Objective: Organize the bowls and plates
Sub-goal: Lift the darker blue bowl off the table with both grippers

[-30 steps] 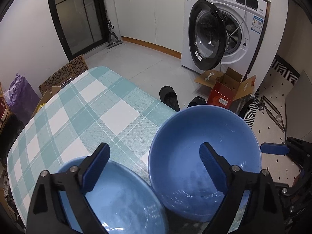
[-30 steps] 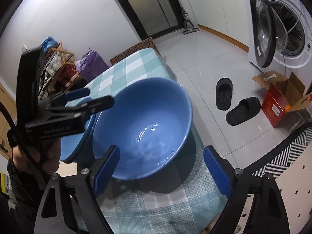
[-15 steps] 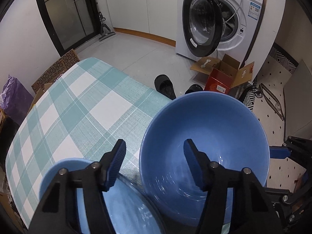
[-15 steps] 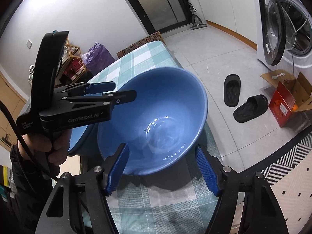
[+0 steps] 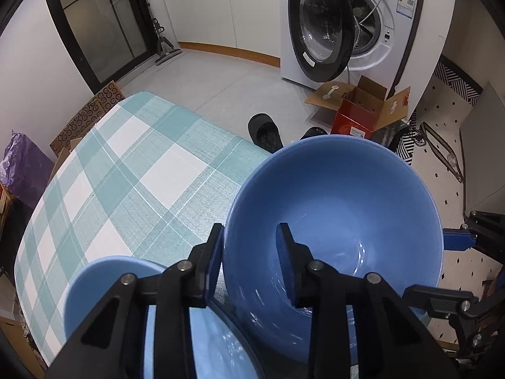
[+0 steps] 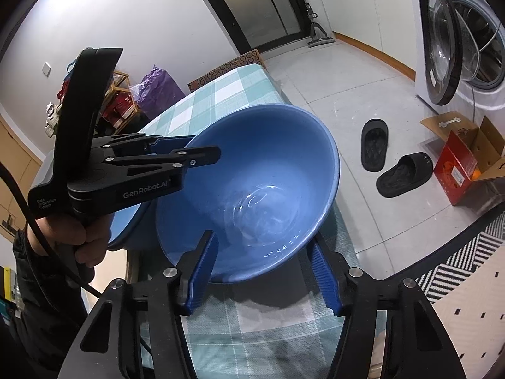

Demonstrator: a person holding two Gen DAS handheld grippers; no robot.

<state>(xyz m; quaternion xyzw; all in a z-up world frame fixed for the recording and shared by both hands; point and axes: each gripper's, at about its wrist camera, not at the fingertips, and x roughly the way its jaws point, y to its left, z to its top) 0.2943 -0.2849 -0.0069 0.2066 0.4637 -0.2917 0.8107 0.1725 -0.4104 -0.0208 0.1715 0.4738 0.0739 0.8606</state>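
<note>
- The large blue bowl (image 5: 341, 208) in front of you is empty, glossy inside, with light glinting off its bottom; its mouth opens upward, leaning a little toward your right side.
- It sits at the counter's (image 5: 132, 177) near corner, over the teal-and-white check cloth, by the edge that faces the slippers (image 6: 388, 161) on the floor.
- A second blue dish (image 5: 104, 281), shallower and also empty, lies just beside it on your left, partly under your left gripper.
- Your left gripper (image 5: 249, 262) straddles the big bowl's left rim, one pad outside and one inside; its jaws have just been closing, but whether the pads already press on the wall you cannot tell.
- Your right gripper (image 6: 265, 271) brackets the bowl's near wall, jaws also just been closing; both blue pads still show a gap, so it is released.
</note>
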